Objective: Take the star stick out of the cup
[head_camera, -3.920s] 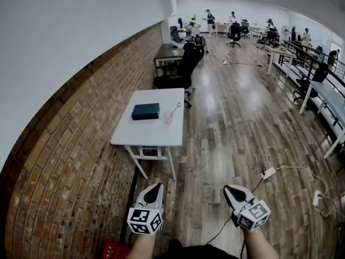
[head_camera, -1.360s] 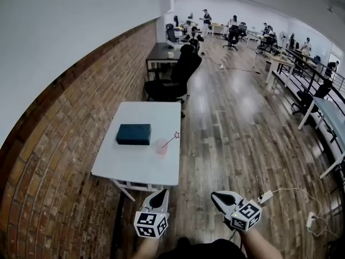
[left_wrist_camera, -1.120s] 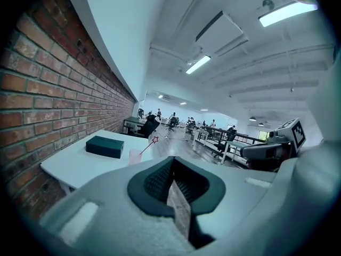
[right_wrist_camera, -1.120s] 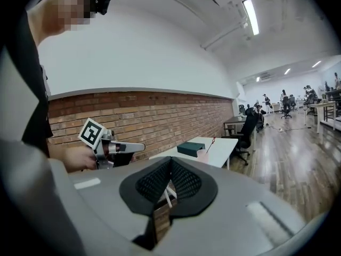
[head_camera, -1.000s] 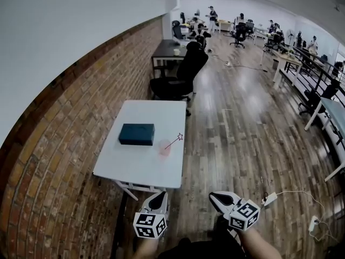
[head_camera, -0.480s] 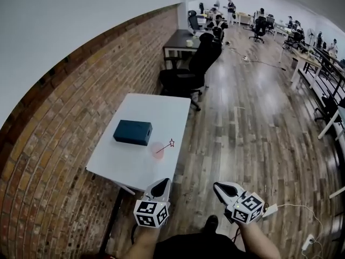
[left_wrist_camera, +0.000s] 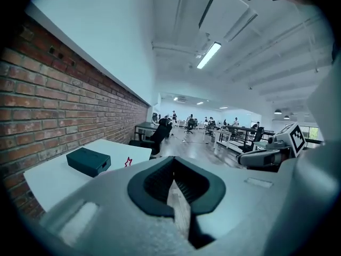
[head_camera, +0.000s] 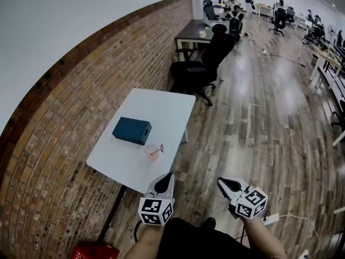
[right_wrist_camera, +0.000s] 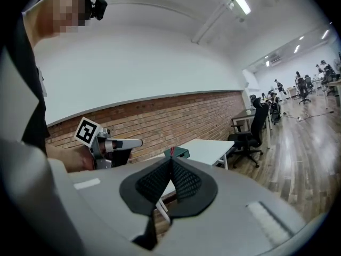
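A pale pink cup [head_camera: 153,154] stands near the front edge of the white table [head_camera: 161,104]. A thin stick with a red star [head_camera: 161,146] leans out of it to the right. In the left gripper view the star [left_wrist_camera: 128,162] shows just above my gripper's body, and the cup is hidden. My left gripper [head_camera: 167,176] is shut and empty, just short of the table's near corner. My right gripper [head_camera: 221,181] is shut and empty too, held over the floor right of the table. Neither touches the cup.
A dark teal box [head_camera: 131,130] lies on the table left of the cup. A brick wall [head_camera: 64,123] runs along the table's left side. A black office chair [head_camera: 207,63] stands beyond the table. Wooden floor [head_camera: 269,128] spreads to the right, with a white power strip [head_camera: 271,219] on it.
The table, the cup and the box have come closer and shifted left in the head view. Both grippers stay shut and low in front of the body.
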Tool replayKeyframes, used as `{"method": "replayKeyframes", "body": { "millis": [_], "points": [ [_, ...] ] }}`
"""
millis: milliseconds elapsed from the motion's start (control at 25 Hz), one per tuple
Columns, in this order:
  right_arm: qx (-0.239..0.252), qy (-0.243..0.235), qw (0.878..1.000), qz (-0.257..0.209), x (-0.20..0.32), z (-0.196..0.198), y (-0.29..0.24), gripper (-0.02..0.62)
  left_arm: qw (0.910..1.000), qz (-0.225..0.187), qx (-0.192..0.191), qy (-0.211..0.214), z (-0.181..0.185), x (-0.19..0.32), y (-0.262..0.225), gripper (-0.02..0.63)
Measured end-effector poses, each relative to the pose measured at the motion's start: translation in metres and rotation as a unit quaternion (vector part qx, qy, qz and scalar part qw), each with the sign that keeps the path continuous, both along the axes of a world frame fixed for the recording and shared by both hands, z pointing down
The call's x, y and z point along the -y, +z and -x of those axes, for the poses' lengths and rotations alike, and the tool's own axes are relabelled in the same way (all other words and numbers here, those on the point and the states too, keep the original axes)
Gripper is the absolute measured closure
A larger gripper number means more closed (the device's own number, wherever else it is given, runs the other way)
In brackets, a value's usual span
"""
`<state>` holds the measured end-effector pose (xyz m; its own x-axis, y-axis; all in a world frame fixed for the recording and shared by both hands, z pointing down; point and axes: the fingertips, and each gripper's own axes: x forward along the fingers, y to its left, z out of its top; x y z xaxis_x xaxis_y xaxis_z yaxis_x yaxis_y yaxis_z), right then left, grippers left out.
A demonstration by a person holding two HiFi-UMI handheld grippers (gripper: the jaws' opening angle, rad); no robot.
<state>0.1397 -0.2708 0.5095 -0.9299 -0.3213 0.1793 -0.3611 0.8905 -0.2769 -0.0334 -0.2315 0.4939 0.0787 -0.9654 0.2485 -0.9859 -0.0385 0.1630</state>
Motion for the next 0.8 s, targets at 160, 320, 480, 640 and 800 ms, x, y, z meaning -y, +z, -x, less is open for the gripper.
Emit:
{"method": "replayKeyframes", "body": {
  "millis": [160,320,480,640,800],
  "points": [
    [0.001,-0.034,0.999,0.007,0.019,0.014,0.004,0.594,0.9996,0.001,0.015,-0.026,0.009,0.014,0.006,0.6],
    [-0.007,-0.073,0.997,0.015,0.036,0.042,0.011,0.594,0.9982,0.004,0.015,-0.058,0.038,0.024,0.016,0.6],
    [-0.005,-0.096,0.995,0.023,0.062,0.089,0.011,0.594,0.9959,0.016,0.017,-0.088,0.078,0.042,0.035,0.6],
    [-0.016,-0.145,0.989,0.005,0.073,0.14,0.004,0.594,0.9928,0.028,0.028,-0.113,0.12,0.058,0.054,0.6],
    [-0.034,-0.135,0.99,0.013,0.108,0.176,0.007,0.595,0.9921,0.032,0.014,-0.121,0.16,0.077,0.067,0.595]
  ]
}}
